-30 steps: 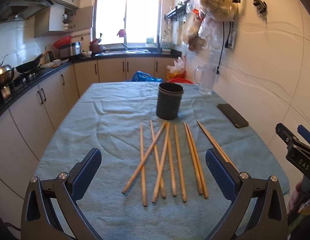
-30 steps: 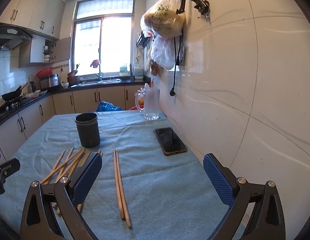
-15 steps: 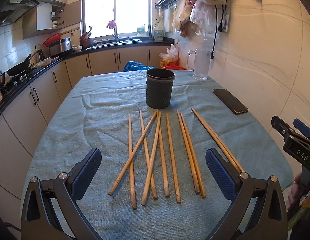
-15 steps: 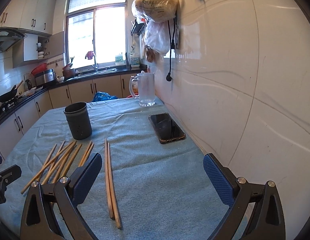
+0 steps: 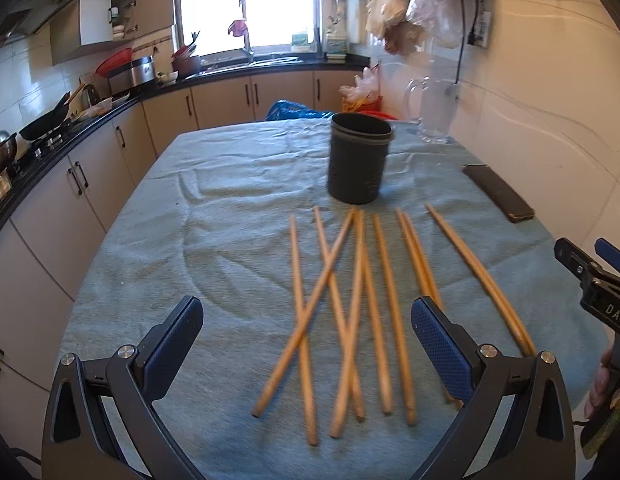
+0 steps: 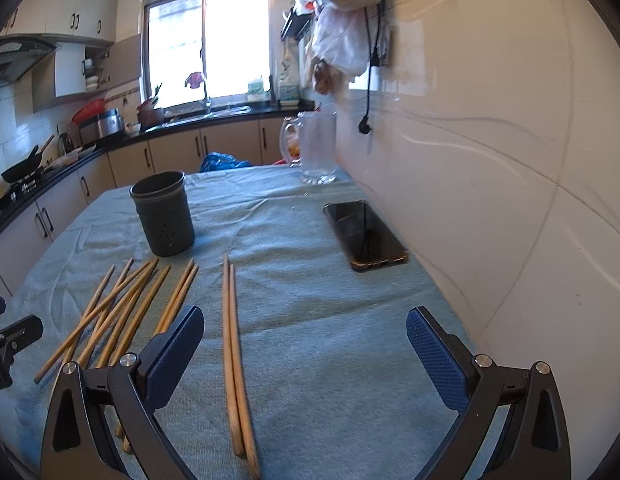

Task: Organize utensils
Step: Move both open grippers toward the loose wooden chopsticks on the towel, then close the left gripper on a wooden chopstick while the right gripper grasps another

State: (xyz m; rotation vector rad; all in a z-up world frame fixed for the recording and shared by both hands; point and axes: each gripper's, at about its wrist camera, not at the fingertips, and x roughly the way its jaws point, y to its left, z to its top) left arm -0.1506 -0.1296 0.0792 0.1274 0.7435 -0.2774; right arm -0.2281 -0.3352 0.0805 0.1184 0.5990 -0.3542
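Observation:
Several wooden chopsticks (image 5: 351, 308) lie fanned out on a blue-green cloth, some crossing. A dark round holder (image 5: 358, 162) stands upright just beyond their far tips. My left gripper (image 5: 308, 338) is open and empty, low over the near ends of the chopsticks. In the right wrist view a pair of chopsticks (image 6: 234, 352) lies side by side between the jaws, the other chopsticks (image 6: 122, 312) to the left, the holder (image 6: 162, 213) beyond them. My right gripper (image 6: 306, 344) is open and empty.
A black phone (image 6: 363, 234) lies on the cloth by the white wall on the right. A glass mug (image 6: 315, 148) stands at the far right of the table. Kitchen cabinets and a counter run along the left side and the back.
Both grippers have moved forward and lower over the table. The chopsticks and holder look closer and larger in both views. Nothing has been picked up.

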